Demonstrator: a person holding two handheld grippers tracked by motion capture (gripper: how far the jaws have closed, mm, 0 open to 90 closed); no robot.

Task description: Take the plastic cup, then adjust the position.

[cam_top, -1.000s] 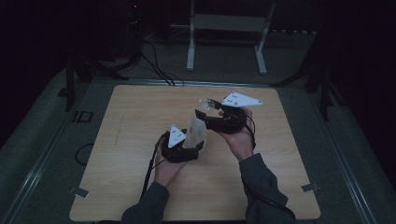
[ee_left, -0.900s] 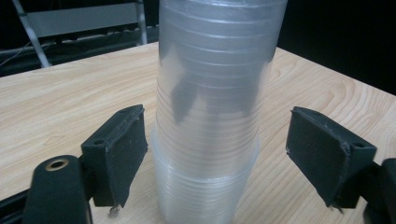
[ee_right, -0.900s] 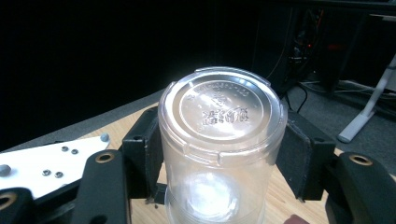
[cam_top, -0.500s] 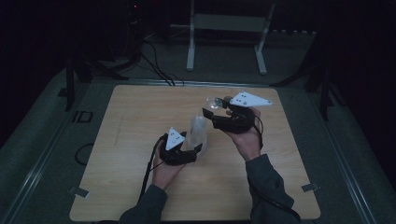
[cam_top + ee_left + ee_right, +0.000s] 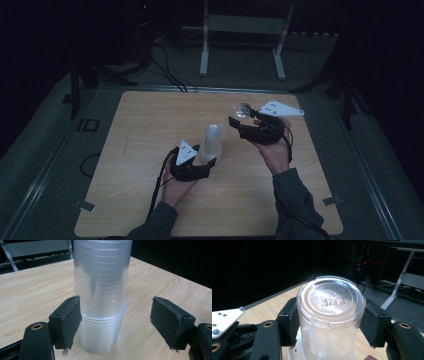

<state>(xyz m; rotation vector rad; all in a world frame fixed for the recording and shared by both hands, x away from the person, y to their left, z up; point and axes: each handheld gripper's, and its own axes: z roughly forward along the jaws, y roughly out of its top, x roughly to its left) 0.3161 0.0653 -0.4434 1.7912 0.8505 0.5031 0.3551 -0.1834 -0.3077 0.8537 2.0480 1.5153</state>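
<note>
Pale wooden table (image 5: pixel 150 150), rectangular, lit against a dark room; white metal stand legs (image 5: pixel 240 40) on the floor behind it.

Stack of clear, ribbed plastic cups (image 5: pixel 212 142) stands upside down on the table near its middle, just ahead of the left tool (image 5: pixel 202 161). In the left gripper view the stack (image 5: pixel 101 290) sits between the pads. The near pad (image 5: pixel 68 320) lies against the wall at the seam between two cups; the far pad (image 5: pixel 166 320) stands clear. This tool's jaws have just been closing, yet they are not clamped.

Single clear plastic cup (image 5: pixel 242 110), upside down, is held off the table in the right tool (image 5: pixel 239 120), up and to the right of the stack. In the right gripper view the pads press both sides of the cup (image 5: pixel 330 315). Embossed base faces the camera; wall is thin, glossy and faintly ribbed.

Risks, judged:
- One-sided contact on the stack could tip or skid it, since nothing braces the far side.
- Thin walls may buckle under a hard squeeze, and nested cups could then jam.
- The glossy single cup could slip from the right tool's pads if the grip slackens.
</note>
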